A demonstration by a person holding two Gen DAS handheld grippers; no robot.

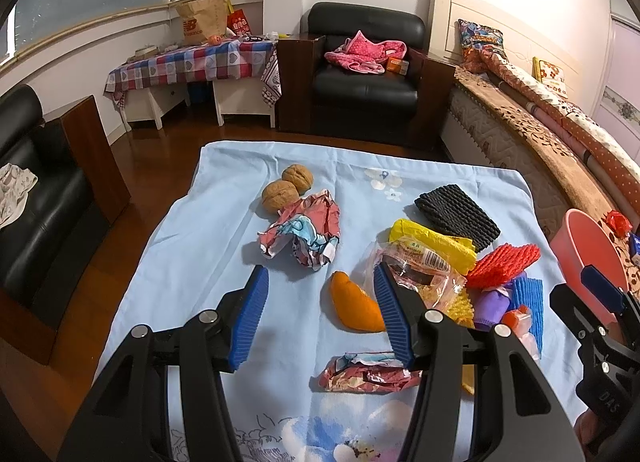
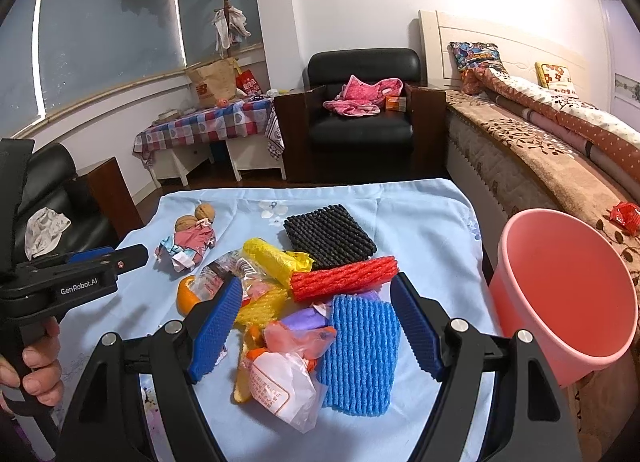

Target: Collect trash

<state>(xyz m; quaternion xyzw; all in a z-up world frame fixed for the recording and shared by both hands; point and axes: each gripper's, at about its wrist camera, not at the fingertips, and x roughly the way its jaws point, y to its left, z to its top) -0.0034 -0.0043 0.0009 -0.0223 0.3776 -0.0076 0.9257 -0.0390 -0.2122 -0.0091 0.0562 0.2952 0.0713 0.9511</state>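
Left wrist view: left gripper (image 1: 320,294) fingers spread, empty, hovering over the table (image 1: 172,246); orange peel (image 1: 354,308) lies between them, crumpled wrapper (image 1: 302,236) beyond. Right wrist view: right gripper (image 2: 316,316) fingers spread, empty, above blue foam net (image 2: 362,354) and plastic bag (image 2: 284,386); pink bucket (image 2: 568,290) just right, looks empty. Judged: collecting barely begun; next, descend, pinch one piece.

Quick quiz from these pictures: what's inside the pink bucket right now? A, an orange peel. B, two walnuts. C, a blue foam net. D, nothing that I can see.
D: in the right wrist view the pink bucket shows only its bare inside, while the blue foam net, the walnuts and the orange peel all lie on the blue cloth.
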